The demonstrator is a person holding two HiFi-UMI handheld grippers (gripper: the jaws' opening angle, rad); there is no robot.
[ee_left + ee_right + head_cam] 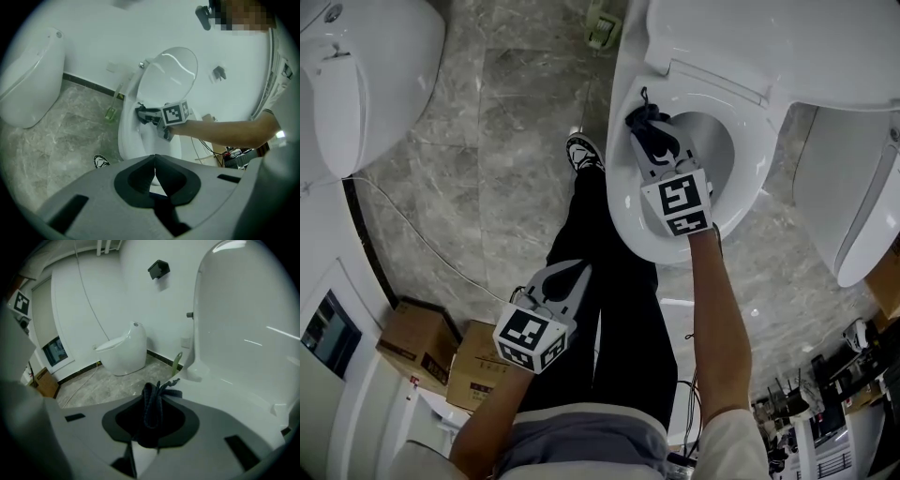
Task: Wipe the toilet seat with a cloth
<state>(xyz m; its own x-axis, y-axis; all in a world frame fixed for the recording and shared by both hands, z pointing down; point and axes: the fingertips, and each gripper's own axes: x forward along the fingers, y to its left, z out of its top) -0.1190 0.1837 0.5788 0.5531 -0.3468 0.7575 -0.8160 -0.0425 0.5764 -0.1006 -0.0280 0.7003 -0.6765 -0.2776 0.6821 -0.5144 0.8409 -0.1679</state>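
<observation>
Two tools are showing: the right tool (152, 414) is clamping the dark blue fabric cloth (645, 120), likely soft and limp, by its bunched fold on the glossy white oval toilet seat (623, 202); the left tool (154, 169) is idling, jaws together.

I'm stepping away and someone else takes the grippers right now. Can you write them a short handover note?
Right gripper: shut on the dark cloth, which is at the toilet seat, on its left rim near the hinge in the head view.
Left gripper: shut, empty, held away from the toilet, by the person's leg.
Lid: raised.
Done: cloth brought to the seat; how much is already wiped cannot be told.
Left: wipe round the rest of the rim.
</observation>
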